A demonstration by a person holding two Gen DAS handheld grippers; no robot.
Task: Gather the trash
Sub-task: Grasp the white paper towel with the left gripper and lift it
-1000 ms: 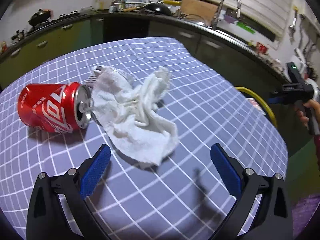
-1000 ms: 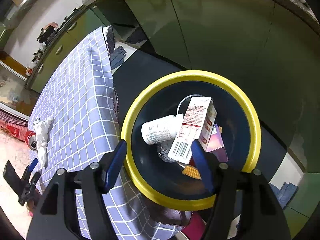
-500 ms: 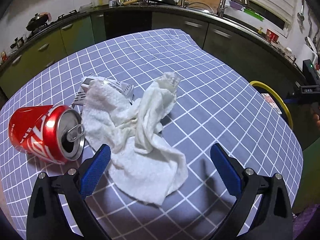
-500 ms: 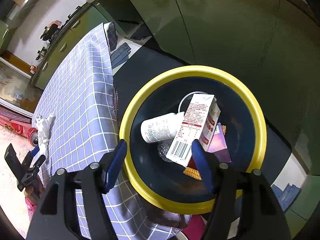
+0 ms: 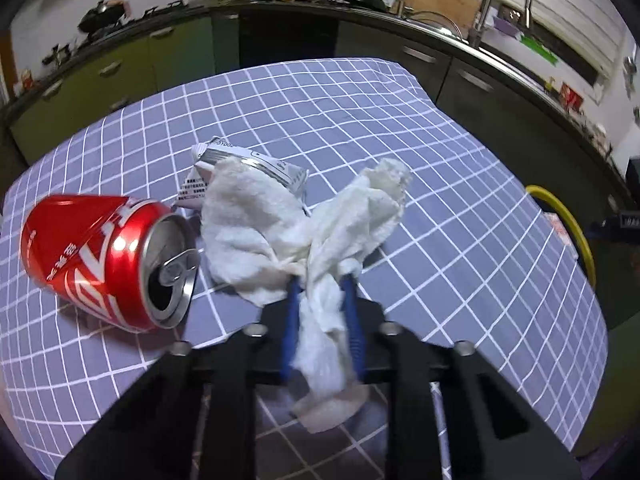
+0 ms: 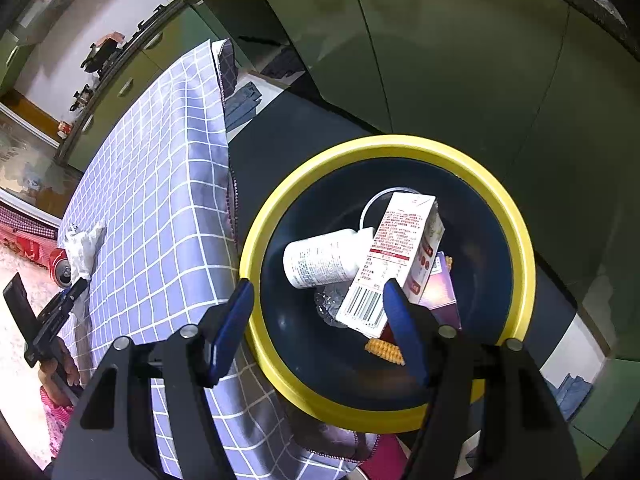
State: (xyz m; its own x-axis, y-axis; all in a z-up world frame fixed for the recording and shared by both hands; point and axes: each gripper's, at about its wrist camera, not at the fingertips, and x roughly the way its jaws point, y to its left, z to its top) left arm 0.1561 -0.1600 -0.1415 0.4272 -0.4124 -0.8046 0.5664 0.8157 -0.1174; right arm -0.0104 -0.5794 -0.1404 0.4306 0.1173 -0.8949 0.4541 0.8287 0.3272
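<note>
A crumpled white paper towel (image 5: 288, 224) lies on the checked tablecloth (image 5: 460, 216), and my left gripper (image 5: 320, 284) is shut on its near fold. Left of it a red soda can (image 5: 100, 256) lies on its side, mouth toward me. A silver printed wrapper (image 5: 244, 164) sits partly under the towel's far edge. My right gripper (image 6: 318, 292) hangs open and empty over the yellow-rimmed bin (image 6: 520, 240), which holds a white bottle (image 6: 324, 260), a carton (image 6: 396, 256) and other scraps. In the right wrist view the towel (image 6: 84, 248) and can (image 6: 60, 268) show at far left.
The bin's yellow rim (image 5: 572, 224) stands beyond the table's right edge. Green kitchen cabinets (image 5: 120, 68) and a sink with tap (image 5: 504, 0) run behind the table. A person's hand (image 6: 60, 368) holds the left gripper's handle.
My left gripper moved forward over the paper towel and its jaws went from wide open to shut on the towel's near fold. The right gripper stayed open above the bin.
</note>
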